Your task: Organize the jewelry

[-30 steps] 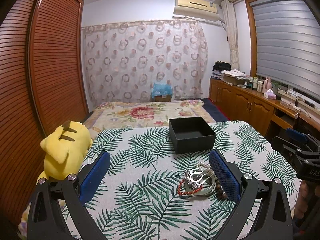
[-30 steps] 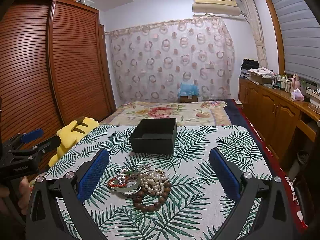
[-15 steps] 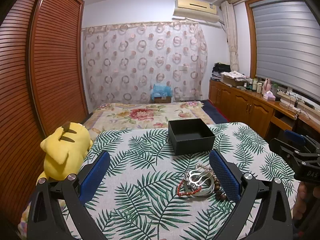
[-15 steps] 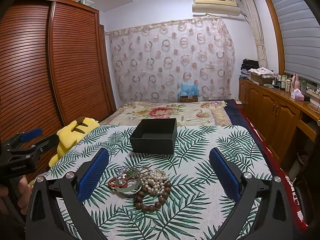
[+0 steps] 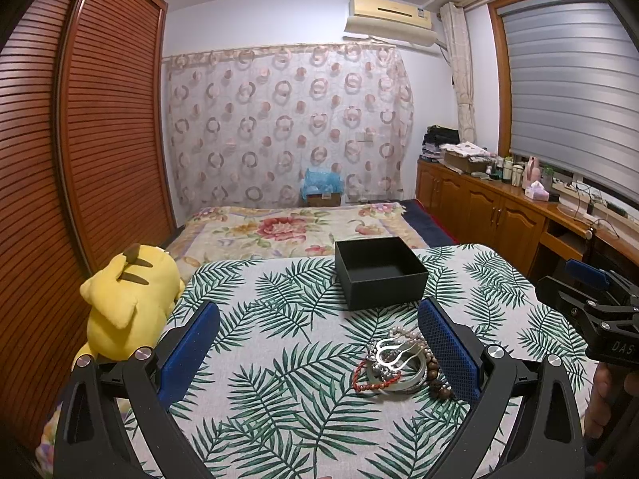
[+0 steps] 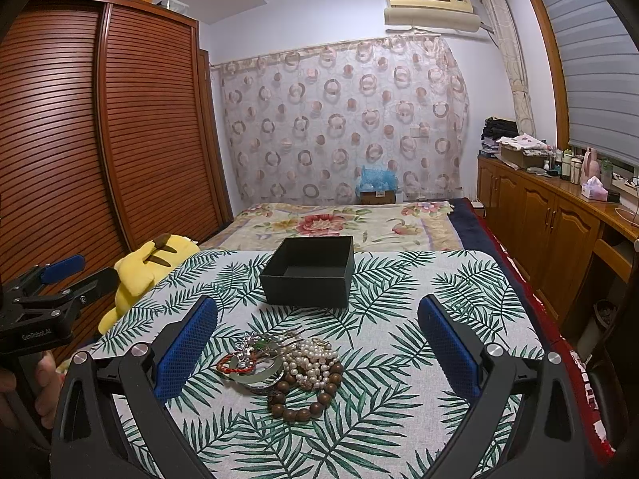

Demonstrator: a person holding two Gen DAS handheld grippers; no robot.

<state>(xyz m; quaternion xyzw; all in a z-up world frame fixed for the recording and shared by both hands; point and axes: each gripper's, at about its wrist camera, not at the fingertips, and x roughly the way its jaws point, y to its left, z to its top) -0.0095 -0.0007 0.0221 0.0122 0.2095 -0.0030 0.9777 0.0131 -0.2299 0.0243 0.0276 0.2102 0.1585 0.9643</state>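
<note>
A heap of jewelry (image 6: 285, 367) lies on the leaf-print table: a pearl string (image 6: 313, 359), a brown wooden bead bracelet (image 6: 307, 401), a red cord bracelet (image 6: 231, 365), silver bangles and a hairpin. It also shows in the left wrist view (image 5: 399, 365), partly behind my right finger. An open, empty black box (image 6: 307, 275) stands just beyond the heap; the left wrist view shows it too (image 5: 379, 273). My left gripper (image 5: 315, 349) is open and empty, left of the heap. My right gripper (image 6: 317, 345) is open and empty, hovering in front of the heap.
The leaf-print tablecloth (image 6: 459, 307) covers the table. A yellow plush toy (image 5: 127, 299) lies at the table's left edge. A bed (image 6: 339, 223) lies beyond, a wooden cabinet (image 6: 551, 219) along the right and a slatted wardrobe (image 6: 80, 139) on the left.
Both grippers have barely shifted. The jewelry and the box have not moved.
</note>
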